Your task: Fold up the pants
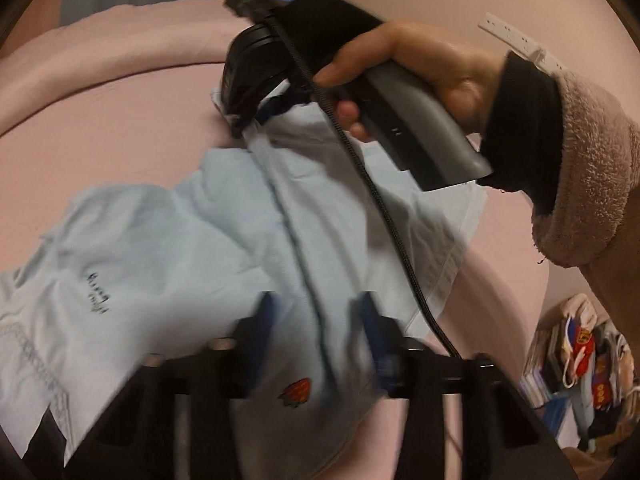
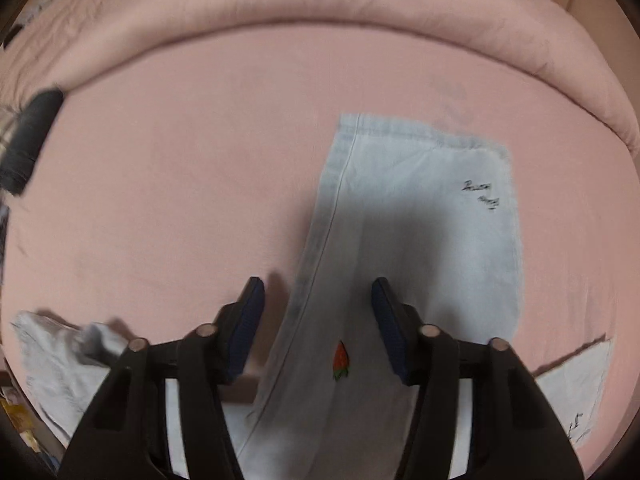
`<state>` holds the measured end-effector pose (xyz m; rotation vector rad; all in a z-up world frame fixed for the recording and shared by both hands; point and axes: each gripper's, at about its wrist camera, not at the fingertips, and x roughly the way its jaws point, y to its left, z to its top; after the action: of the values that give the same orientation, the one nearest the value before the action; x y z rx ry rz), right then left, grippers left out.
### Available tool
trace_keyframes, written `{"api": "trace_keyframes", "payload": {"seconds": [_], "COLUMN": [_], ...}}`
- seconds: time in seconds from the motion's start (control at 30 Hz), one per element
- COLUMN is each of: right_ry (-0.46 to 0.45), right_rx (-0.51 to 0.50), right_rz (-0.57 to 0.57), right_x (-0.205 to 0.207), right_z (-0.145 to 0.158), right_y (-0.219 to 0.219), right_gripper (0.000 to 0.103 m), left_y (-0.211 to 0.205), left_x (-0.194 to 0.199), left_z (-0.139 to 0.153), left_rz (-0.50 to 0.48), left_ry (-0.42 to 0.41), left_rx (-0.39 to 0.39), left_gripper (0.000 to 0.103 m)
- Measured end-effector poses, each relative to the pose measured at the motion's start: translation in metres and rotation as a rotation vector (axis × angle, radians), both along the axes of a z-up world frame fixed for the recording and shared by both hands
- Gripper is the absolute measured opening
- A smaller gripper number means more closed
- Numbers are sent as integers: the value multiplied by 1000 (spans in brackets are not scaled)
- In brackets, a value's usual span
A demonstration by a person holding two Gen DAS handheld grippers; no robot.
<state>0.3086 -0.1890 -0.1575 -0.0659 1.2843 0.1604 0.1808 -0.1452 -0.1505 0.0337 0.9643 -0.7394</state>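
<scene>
We see the left gripper (image 1: 316, 320) with its blue pads apart and light blue pants (image 1: 192, 248) lying under and between them; whether the pads press the fabric we cannot tell. Ahead of it, the right gripper (image 1: 244, 120) has its tips at the far edge of the pants, held by a hand (image 1: 420, 68) in a fluffy sleeve (image 1: 592, 184). From the right wrist view, the right gripper (image 2: 318, 328) stands with jaws apart above a pant leg, clear of it. The pants (image 2: 420, 208) extend forward across the pink bed cover (image 2: 180, 184).
</scene>
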Motion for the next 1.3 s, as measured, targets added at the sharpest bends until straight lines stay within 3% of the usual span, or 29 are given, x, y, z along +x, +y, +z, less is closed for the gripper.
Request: {"api": "trace_keyframes", "payload": {"seconds": [0.03, 0.07, 0.27, 0.37, 0.43, 0.53, 0.63, 0.7, 0.77, 0.9, 1.0, 1.13, 1.23, 1.3], "right_ry": [5, -4, -229, -401, -479, -436, -309, -287, -338, -354, -363, -355, -384, -364], "right_rx": [-8, -5, 242, 359, 413, 447, 536, 582, 666, 801, 763, 698, 761, 716], "right_rz": [3, -3, -113, -200, -280, -445, -611, -663, -707, -792, -790, -780, -772, -750], "right_x": [1, 1, -41, -104, -154, -207, -234, -250, -262, -266, -266, -272, -286, -289], "right_z": [-4, -5, 49, 87, 96, 55, -5, -35, -42, -46, -34, -24, -15, -17], "right_y": [1, -1, -60, -115, -154, -210, -236, -239, -240, -244, -248, -266, -271, -275], "right_gripper": [6, 5, 3, 4, 4, 6, 7, 4, 6, 16, 18, 8, 7, 8], "left_y": [-7, -11, -27, -43, -58, -74, -82, -83, -84, -83, -76, -75, -69, -72], "left_x": [-1, -1, -23, -34, -41, -46, -49, -47, -47, -51, -44, -45, -53, -57], "left_z": [-1, -2, 14, 26, 20, 5, -4, -5, -3, -8, -10, -3, 4, 1], "left_rz": [-5, -6, -37, -87, -116, -147, -156, -151, -151, -156, -149, -161, -195, -214], "left_ry": [-16, -24, -109, -162, -174, -162, -164, -163, -162, -159, -142, -146, -147, -157], "left_rx": [28, 42, 65, 78, 126, 189, 237, 254, 264, 272, 267, 257, 220, 240], "left_gripper": [9, 5, 4, 4, 4, 4, 4, 4, 4, 4, 4, 2, 2, 2]}}
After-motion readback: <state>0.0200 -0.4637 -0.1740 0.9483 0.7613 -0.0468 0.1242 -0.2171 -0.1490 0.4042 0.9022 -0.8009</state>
